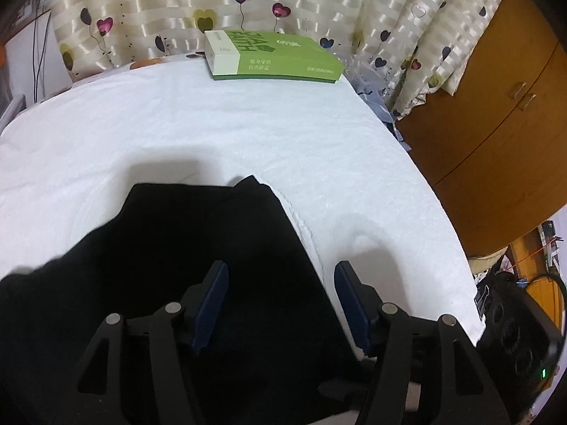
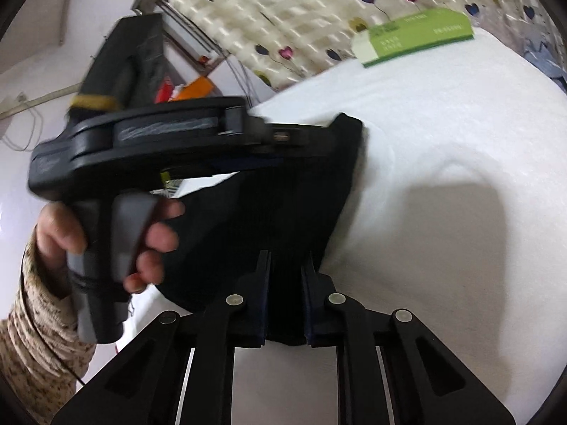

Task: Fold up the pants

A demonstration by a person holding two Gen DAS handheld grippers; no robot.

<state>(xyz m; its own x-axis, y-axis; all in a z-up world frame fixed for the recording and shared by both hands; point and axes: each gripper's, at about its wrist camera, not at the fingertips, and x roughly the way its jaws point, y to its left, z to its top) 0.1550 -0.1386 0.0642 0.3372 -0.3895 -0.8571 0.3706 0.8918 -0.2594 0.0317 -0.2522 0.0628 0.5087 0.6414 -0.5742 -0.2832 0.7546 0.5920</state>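
The black pants (image 1: 184, 248) lie on the white towel-covered table (image 1: 212, 124); one corner points toward the far side. My left gripper (image 1: 280, 276) is open, its blue-padded fingers wide apart just above the pants' right edge, holding nothing. In the right wrist view my right gripper (image 2: 286, 265) is shut on a lifted fold of the black pants (image 2: 283, 194). The left gripper's body (image 2: 149, 141), held by a hand (image 2: 106, 230), hovers over the pants at the left.
A green and white box (image 1: 273, 56) lies at the table's far edge, also in the right wrist view (image 2: 414, 35). A heart-patterned curtain (image 1: 248, 0) hangs behind. A wooden cabinet (image 1: 496, 124) stands right. A black device (image 1: 514, 329) sits off the table's right edge.
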